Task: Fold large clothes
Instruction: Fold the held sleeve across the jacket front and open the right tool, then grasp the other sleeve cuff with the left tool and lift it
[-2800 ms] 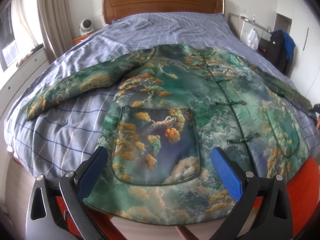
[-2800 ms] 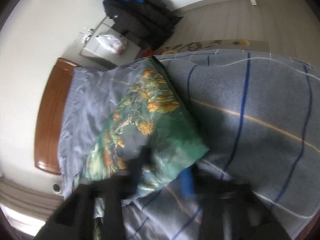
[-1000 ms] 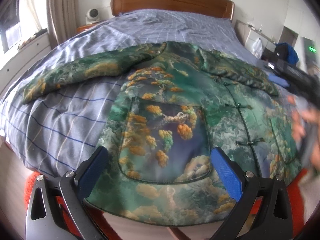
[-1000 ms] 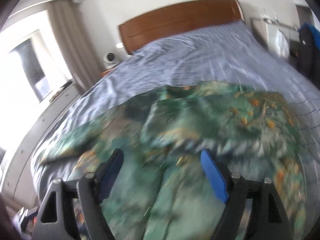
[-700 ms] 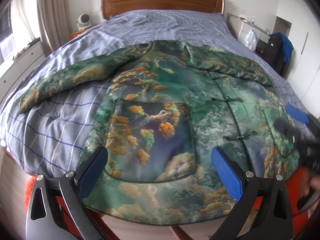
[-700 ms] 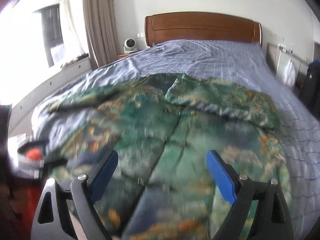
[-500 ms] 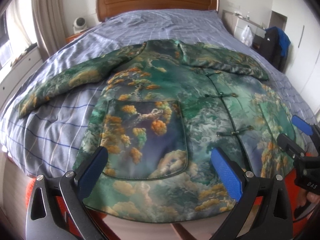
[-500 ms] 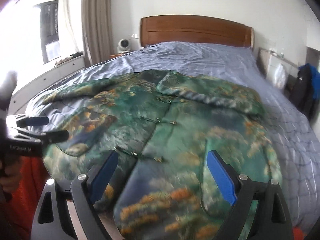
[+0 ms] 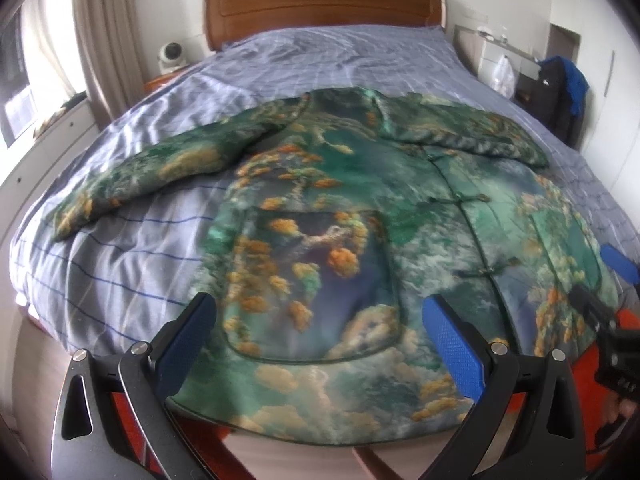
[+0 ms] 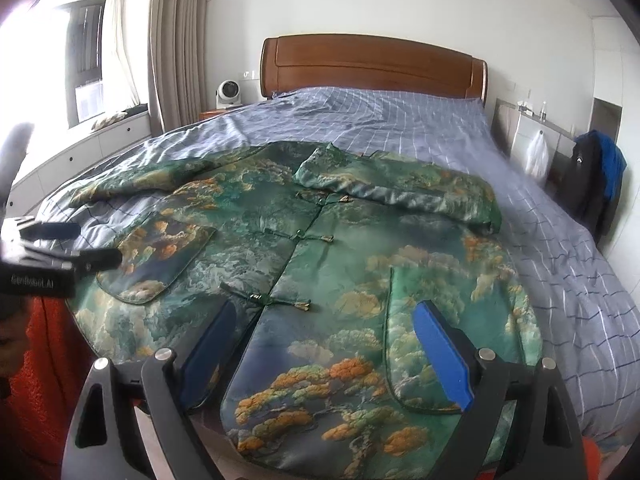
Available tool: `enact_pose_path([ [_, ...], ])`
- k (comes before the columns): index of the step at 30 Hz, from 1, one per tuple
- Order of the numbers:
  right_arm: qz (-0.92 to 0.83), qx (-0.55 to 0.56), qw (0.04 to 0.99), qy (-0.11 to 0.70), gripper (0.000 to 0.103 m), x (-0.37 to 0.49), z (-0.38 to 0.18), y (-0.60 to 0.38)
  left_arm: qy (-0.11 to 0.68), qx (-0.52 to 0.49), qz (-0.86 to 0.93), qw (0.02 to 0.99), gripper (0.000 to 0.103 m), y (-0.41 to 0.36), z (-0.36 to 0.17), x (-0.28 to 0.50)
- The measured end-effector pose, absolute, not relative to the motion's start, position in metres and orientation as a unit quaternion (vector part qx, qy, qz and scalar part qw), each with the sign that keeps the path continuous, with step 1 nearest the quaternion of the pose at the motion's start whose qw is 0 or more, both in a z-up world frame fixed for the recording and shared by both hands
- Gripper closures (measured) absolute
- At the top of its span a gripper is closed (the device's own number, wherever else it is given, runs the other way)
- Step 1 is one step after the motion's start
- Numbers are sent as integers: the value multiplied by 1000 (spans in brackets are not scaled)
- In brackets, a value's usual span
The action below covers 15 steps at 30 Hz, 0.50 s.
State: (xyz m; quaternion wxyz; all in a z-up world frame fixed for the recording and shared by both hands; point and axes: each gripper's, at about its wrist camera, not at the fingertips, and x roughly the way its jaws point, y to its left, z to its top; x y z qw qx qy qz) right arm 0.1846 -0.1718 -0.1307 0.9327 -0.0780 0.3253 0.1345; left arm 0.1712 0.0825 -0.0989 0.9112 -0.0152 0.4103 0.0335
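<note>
A large green jacket (image 9: 360, 208) printed with orange trees and clouds lies front-up on the bed, hem toward me; it also shows in the right wrist view (image 10: 340, 248). Its left sleeve (image 9: 160, 172) stretches out flat to the left. Its right sleeve (image 10: 400, 188) is folded across the chest. My left gripper (image 9: 320, 340) is open and empty, above the hem by the left pocket. My right gripper (image 10: 324, 344) is open and empty, above the hem by the right pocket. Each gripper shows at the edge of the other's view.
The bed (image 9: 320, 60) has a blue checked cover and a wooden headboard (image 10: 372, 64). A small white fan (image 10: 229, 94) stands on the nightstand at the left. Dark and blue clothes (image 10: 596, 176) hang at the right wall. Orange fabric (image 10: 44, 380) hangs below the bed's foot.
The right sleeve, held out at the bed's right side 2.8 s ago, now lies folded across the chest. My right gripper has let it go and swung round to the hem.
</note>
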Motion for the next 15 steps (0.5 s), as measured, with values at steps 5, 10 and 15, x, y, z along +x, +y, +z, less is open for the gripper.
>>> enact_pose_path([
  [5, 142, -85, 929, 332, 13, 181, -136, -164, 404, -30, 60, 912, 0, 106, -95, 176],
  [10, 150, -87, 926, 335, 13, 179, -138, -159, 412, -46, 81, 907, 0, 139, -96, 191],
  [15, 147, -83, 926, 338, 13, 180, -139, -164, 430, -105, 127, 887, 0, 203, -108, 212],
])
